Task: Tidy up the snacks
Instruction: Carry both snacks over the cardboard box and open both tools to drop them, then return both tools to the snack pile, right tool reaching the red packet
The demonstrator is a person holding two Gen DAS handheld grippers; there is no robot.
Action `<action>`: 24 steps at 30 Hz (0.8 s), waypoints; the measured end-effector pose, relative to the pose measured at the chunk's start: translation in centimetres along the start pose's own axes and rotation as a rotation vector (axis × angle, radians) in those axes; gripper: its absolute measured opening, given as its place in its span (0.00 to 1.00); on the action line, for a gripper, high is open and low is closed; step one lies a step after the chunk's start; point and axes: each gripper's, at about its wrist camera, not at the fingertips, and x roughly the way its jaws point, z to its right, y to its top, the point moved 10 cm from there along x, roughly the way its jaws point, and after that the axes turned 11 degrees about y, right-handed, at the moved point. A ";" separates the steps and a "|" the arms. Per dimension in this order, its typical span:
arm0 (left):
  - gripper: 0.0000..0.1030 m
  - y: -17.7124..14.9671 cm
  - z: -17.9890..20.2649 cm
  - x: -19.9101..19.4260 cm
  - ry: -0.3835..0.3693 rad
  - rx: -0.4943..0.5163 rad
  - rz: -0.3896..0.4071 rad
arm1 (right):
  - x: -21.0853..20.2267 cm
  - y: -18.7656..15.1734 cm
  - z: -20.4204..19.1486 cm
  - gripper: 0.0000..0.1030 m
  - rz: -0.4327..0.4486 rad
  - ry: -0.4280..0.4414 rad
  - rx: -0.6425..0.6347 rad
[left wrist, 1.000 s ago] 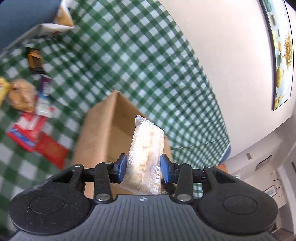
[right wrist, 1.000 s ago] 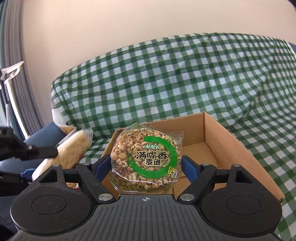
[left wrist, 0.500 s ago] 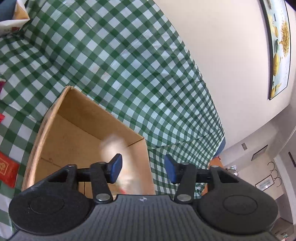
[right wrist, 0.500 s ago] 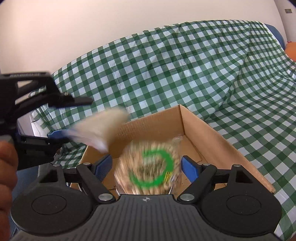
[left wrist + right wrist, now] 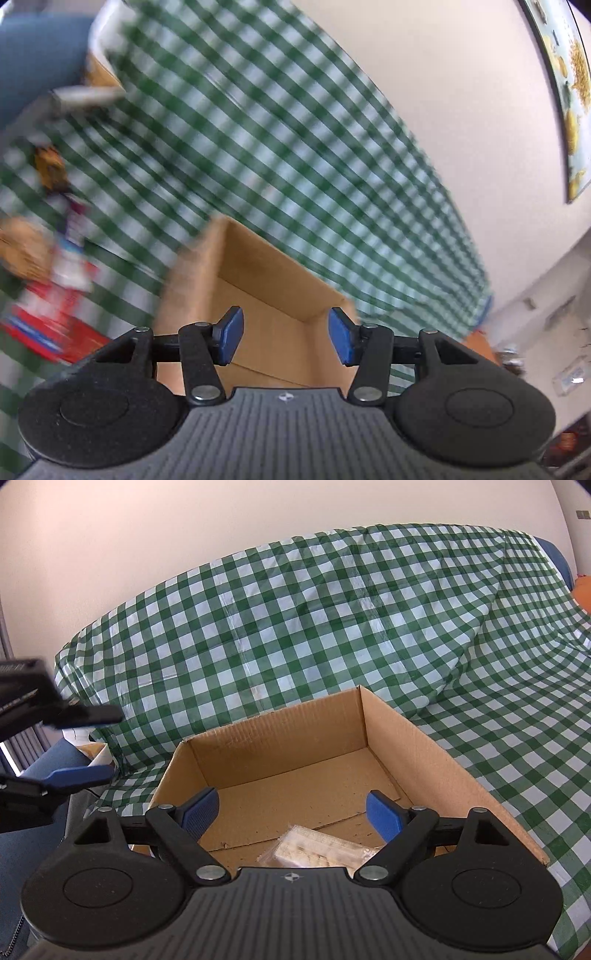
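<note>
The right gripper (image 5: 291, 814) hangs over the near end of an open cardboard box (image 5: 436, 746), its blue-padded jaws spread wide and still opening, with nothing between them. Just below and behind them, on the box floor against the near wall, lies a clear-wrapped pack of pale wafer-like biscuits (image 5: 321, 851), partly hidden by the gripper's black body; whether any other packet lies beside it cannot be told. The rest of the box floor is bare brown board with a loose flap seam across it. The left gripper (image 5: 286, 336) is likewise released, its jaws apart and empty above the same box (image 5: 258, 266), looking down into one corner; in the right wrist view this gripper (image 5: 79, 744) shows at the left edge, blurred, to the left of the box and apart from it. The box stands on a surface draped in a green-and-white checked cloth (image 5: 332, 620) that runs up to a plain pale wall. Off to the left of the box in the left wrist view, smeared by blur, a scatter of snacks waits on the cloth: red packets (image 5: 44, 317), a round tan item in clear wrap (image 5: 24, 251), a white-and-purple packet (image 5: 72, 254) and a small dark-and-orange one (image 5: 50, 166). A framed picture (image 5: 569, 88) hangs on the wall at the far right.
</note>
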 end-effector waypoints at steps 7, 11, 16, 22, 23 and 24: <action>0.53 3.6 -10.7 -4.4 0.323 0.261 0.165 | -0.4 -0.1 -1.3 0.85 0.011 0.009 -0.084; 0.42 4.7 -16.0 -6.4 0.344 0.321 0.161 | -0.7 -0.5 -3.0 0.64 0.019 0.038 -0.152; 0.14 3.1 -21.3 -6.4 0.334 0.292 0.108 | -2.0 -1.4 -6.8 0.36 0.032 0.138 -0.259; 0.12 3.6 -23.3 -5.4 0.304 0.168 0.042 | -2.6 -3.2 -10.3 0.36 -0.002 0.229 -0.390; 0.12 3.7 -23.6 -5.2 0.302 0.153 0.030 | -2.7 -3.5 -11.0 0.36 -0.006 0.242 -0.412; 0.12 3.7 -23.8 -5.1 0.299 0.138 0.022 | -2.7 -3.8 -11.6 0.36 -0.011 0.252 -0.431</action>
